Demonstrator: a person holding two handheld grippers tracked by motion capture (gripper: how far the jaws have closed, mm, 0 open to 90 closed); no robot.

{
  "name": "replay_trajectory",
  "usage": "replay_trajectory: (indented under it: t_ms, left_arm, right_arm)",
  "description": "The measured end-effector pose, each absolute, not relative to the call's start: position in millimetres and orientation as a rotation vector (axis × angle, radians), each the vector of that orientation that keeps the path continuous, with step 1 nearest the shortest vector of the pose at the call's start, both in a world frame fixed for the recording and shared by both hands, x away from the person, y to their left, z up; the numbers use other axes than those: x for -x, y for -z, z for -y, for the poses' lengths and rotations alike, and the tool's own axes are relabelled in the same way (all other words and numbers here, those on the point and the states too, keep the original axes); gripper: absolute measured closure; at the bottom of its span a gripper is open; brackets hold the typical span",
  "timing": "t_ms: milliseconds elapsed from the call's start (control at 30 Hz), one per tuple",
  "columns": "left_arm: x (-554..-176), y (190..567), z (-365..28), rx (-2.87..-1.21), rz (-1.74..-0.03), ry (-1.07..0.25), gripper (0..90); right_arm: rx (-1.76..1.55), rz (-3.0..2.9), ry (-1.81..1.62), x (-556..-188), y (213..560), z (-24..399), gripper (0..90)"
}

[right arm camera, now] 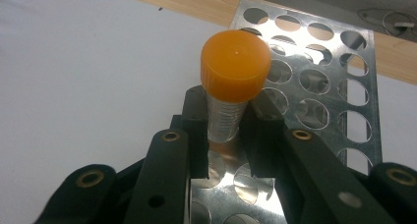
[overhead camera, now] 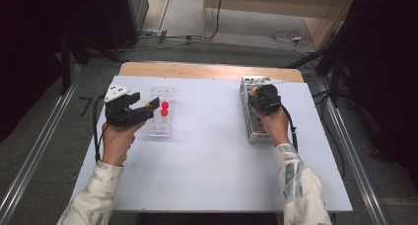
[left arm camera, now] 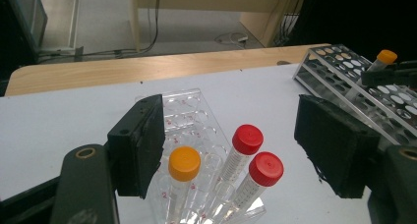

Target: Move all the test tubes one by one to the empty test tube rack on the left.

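Note:
A clear plastic rack (overhead camera: pixel 161 127) stands at the table's left. It holds an orange-capped tube (left arm camera: pixel 184 163) and two red-capped tubes (left arm camera: pixel 247 139) (left arm camera: pixel 266 168). My left gripper (overhead camera: pixel 152 109) is open just left of this rack, and in the left gripper view its pads (left arm camera: pixel 142 145) stand wide on either side of the tubes. At the right lies a metal rack (overhead camera: pixel 252 132) with many round holes. My right gripper (overhead camera: pixel 256 94) hangs over the metal rack's far part, shut on the body of another orange-capped tube (right arm camera: pixel 235 71), which stands upright above the holes (right arm camera: pixel 314 81).
The white table top (overhead camera: pixel 212 151) ends in a wooden strip (overhead camera: pixel 207 70) at the far edge. Behind it are floor cables (overhead camera: pixel 286 36) and dark stands at both sides. A cable (overhead camera: pixel 292 129) trails from my right gripper along the person's wrist.

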State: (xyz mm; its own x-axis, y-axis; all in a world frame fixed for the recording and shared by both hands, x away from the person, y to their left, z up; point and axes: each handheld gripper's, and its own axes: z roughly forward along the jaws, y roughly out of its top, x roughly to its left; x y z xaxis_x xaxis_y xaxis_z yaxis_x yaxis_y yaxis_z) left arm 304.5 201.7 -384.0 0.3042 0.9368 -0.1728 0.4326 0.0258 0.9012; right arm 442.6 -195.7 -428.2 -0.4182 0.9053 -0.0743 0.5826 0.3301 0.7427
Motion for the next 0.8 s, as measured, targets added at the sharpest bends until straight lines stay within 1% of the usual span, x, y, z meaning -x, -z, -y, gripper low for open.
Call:
replay_trajectory:
  t_ms: [233, 500, 800]
  left_arm:
    - [-304, 384, -202, -1.572, -1.290, -0.636, 27.7]
    - [-302, 382, -200, -1.573, -1.278, -0.638, 27.5]
    - [-298, 378, -192, -1.578, -1.248, -0.638, 27.4]
  right_arm:
    - [-1.280, -2.079, -0.936, -437, 419, 196, 71.8]
    - [-1.251, -2.037, -0.994, -426, 396, 203, 71.8]
    - [-1.200, -2.035, -1.073, -405, 370, 208, 71.8]
